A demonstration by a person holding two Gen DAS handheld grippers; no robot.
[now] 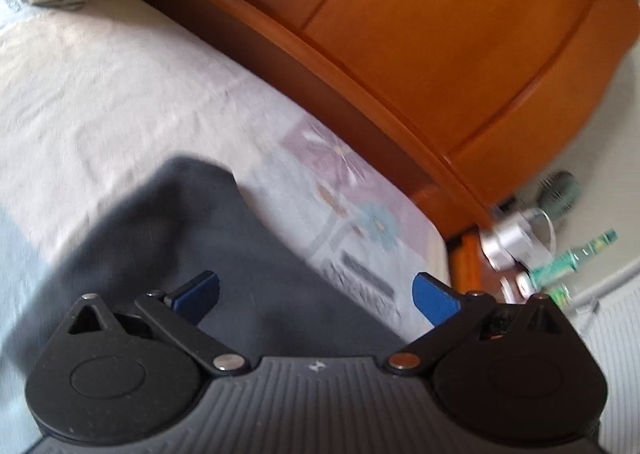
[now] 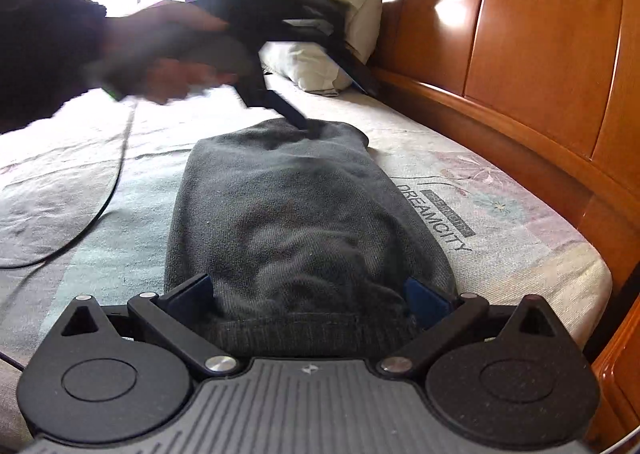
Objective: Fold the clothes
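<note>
A dark grey knit garment [image 2: 296,214] lies folded in a long strip on the mattress [image 2: 520,238], running away from the right wrist camera. My right gripper [image 2: 316,300] is open, its blue fingers either side of the garment's near hem, which bunches between them. My left gripper [image 1: 316,294] is open above the garment's far end [image 1: 208,222], nothing between its blue pads. In the right wrist view the left gripper [image 2: 320,94] shows blurred in a hand, one fingertip touching the far end of the garment.
A wooden headboard [image 2: 520,54] runs along the right side of the bed. Pillows [image 2: 332,34] lie at the far end. A black cable [image 2: 116,174] trails across the mattress at the left. Bottles and small items [image 1: 540,254] stand on a bedside stand.
</note>
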